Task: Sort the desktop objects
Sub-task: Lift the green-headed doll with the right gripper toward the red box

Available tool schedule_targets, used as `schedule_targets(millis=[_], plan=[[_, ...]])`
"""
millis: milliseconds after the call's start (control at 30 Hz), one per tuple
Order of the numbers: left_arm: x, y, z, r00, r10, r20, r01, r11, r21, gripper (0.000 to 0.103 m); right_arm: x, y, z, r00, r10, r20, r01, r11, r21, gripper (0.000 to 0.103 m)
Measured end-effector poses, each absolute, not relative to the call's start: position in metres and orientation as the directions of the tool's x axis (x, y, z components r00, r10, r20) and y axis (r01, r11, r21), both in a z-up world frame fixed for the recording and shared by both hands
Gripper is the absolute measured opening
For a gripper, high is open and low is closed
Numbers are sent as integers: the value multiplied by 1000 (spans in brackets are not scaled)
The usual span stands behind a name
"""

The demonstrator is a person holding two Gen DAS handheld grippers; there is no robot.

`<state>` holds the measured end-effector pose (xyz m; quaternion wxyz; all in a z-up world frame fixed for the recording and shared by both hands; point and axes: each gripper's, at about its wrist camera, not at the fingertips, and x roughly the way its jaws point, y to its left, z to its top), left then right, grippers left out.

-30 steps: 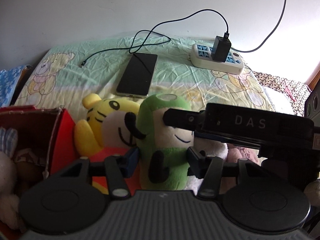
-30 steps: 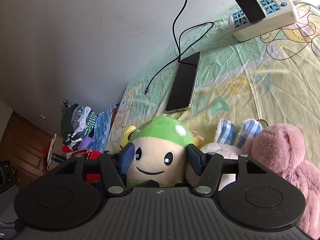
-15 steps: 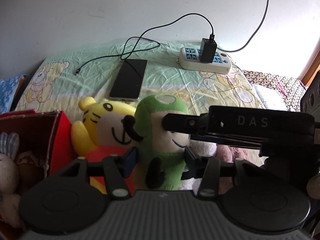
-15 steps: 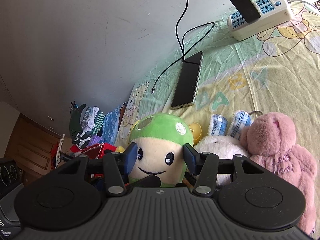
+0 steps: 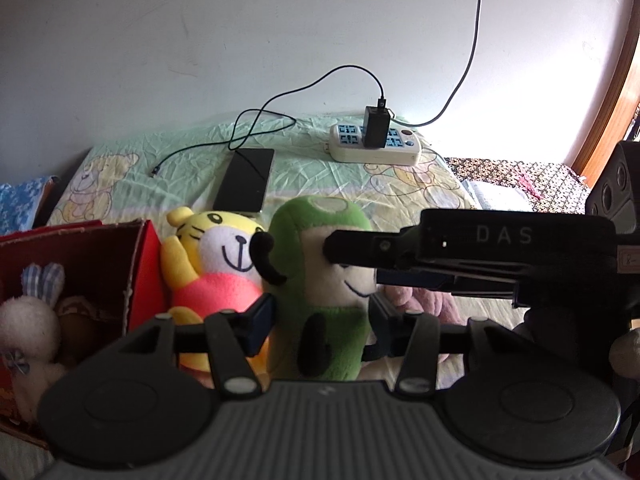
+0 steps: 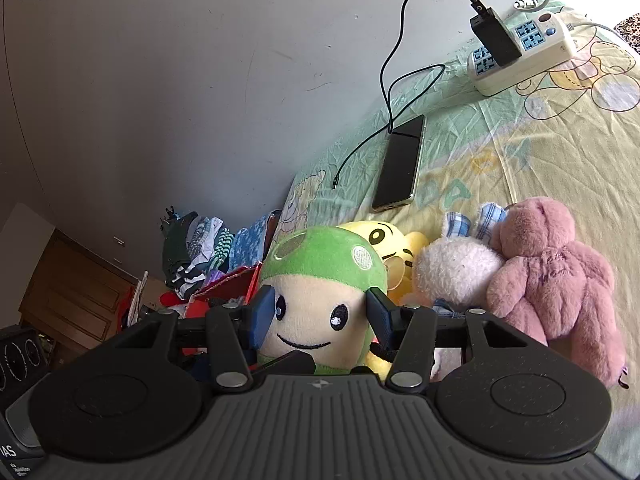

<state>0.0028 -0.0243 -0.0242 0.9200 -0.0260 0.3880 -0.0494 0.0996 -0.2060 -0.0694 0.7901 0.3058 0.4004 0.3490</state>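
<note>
The green plush [image 6: 320,300] sits between my right gripper's [image 6: 320,312] pads, which press its cheeks on both sides, so I hold it by the head. My left gripper [image 5: 322,322] brackets its body lower down, fingers narrowed to the plush's width and seemingly touching it; I judge that a grip too, though a looser one. Compared with a second ago the plush stands higher against the phone [image 5: 245,179] and the yellow tiger [image 5: 216,264] beside it, so I have lifted it off the sheet [image 6: 520,152]. That frees it for the red box [image 5: 80,264] at my left, where a white rabbit [image 5: 28,320] already lies. Another rabbit [image 6: 456,268] and a pink bear [image 6: 560,276] wait on the sheet, just right of the plush.
</note>
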Motion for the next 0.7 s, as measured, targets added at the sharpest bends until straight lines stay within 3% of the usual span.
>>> schedule_targets(millis=[300,700], plan=[[-28,14,2,750,-142,-646,94,990,-109,50,68,-169,-38,494,787,-369,-366,574,733,54],[-74,142,29,809,-84,-582,32,995,-98,50,34,-42,-11,474,820,-321,-479,547,687,54]])
